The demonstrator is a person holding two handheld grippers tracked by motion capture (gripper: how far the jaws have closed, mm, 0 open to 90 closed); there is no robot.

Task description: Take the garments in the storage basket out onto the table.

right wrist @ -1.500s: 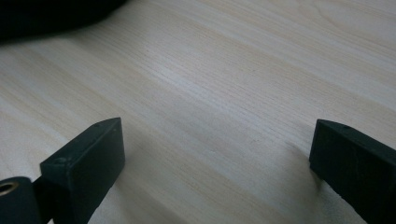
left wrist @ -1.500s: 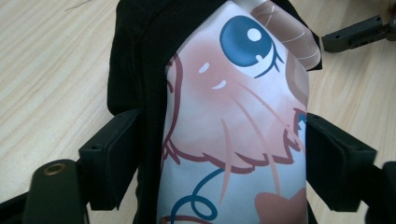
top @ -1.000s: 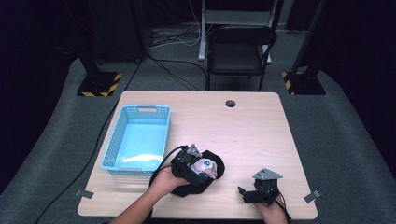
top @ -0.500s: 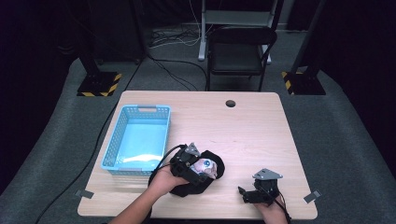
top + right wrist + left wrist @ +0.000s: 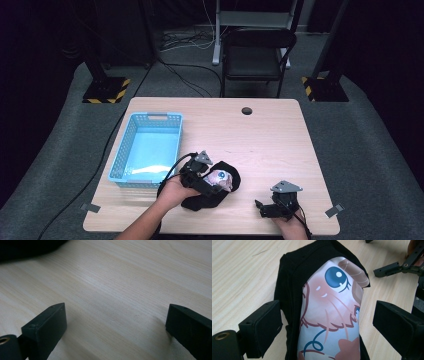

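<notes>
Black printed cloth (image 5: 214, 186) low centre on table (image 5: 265, 145) — soft, light, bunches easily; pinch a thick fold. Left claw (image 5: 324, 325) wide open astride it, nothing gripped. Right claw (image 5: 115, 330) wide open, empty.

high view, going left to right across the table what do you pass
blue basket → left claw over the black printed cloth → right claw

A lab or recording studio: black curtains, grey carpet, a lone wooden bench (image 5: 270, 135), hazard-striped stand feet (image 5: 105, 92), loose floor cables (image 5: 185, 45), an empty chair (image 5: 257, 57)
</notes>
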